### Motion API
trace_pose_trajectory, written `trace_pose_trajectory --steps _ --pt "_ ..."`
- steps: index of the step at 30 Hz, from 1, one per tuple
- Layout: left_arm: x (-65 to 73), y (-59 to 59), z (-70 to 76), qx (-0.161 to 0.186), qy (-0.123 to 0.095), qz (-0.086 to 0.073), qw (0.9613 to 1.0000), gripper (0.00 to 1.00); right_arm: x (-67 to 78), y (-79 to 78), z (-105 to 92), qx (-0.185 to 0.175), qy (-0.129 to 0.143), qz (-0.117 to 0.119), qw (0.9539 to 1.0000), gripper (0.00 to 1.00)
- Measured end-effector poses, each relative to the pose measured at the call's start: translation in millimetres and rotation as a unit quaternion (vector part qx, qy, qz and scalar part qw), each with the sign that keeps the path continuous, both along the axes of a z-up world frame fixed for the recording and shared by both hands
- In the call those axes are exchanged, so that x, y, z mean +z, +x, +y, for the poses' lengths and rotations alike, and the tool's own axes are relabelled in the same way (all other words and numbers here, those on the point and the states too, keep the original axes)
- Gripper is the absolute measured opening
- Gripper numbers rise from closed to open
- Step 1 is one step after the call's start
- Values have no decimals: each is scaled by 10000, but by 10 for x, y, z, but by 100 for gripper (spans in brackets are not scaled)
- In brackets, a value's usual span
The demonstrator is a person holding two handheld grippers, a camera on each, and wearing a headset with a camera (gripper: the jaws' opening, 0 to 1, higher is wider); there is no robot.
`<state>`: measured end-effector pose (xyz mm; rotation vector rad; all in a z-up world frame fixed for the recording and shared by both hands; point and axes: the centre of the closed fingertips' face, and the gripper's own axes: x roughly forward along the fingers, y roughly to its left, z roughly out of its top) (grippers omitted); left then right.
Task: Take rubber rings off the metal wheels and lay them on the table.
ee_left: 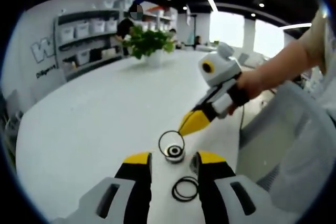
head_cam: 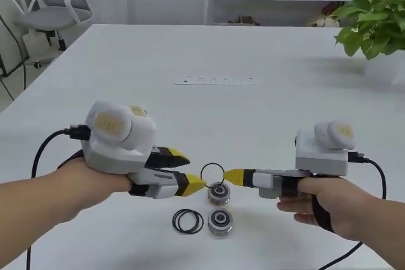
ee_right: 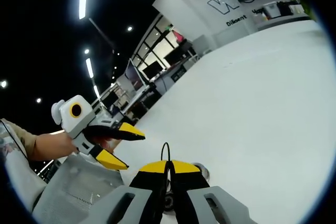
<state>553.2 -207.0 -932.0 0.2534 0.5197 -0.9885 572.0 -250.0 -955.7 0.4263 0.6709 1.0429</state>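
Two small metal wheels sit near the table's front edge, one (head_cam: 219, 195) behind the other (head_cam: 219, 222). My right gripper (head_cam: 231, 176) is shut on a thin black rubber ring (head_cam: 212, 171), holding it upright just above the rear wheel (ee_left: 173, 152). The ring (ee_left: 171, 139) stands up from the closed jaws (ee_right: 165, 151). My left gripper (head_cam: 190, 170) is open, left of that wheel, with nothing between its jaws (ee_left: 174, 157). Two loose black rings (head_cam: 187, 221) lie overlapped on the table beside the front wheel; they also appear in the left gripper view (ee_left: 185, 189).
A white table (head_cam: 202, 112) stretches far back with a flush socket strip (head_cam: 215, 80) at its middle. A potted plant (head_cam: 374, 14) stands at the far right corner. An office chair (head_cam: 50, 4) and shelving are beyond the table.
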Motion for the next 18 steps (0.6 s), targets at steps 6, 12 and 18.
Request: trace_pose_trajectory --steps 6,12,18 --pt "68 -98 122 33 -93 4 10000 39 71 -34 80 125 35 -16 9999 0" --pt "141 -156 213 101 -206 -13 9997 44 82 -82 160 272 -1 -33 9996 0" --pt "152 -235 333 177 -239 11 9996 49 80 -148 256 460 -48 -33 9989 0"
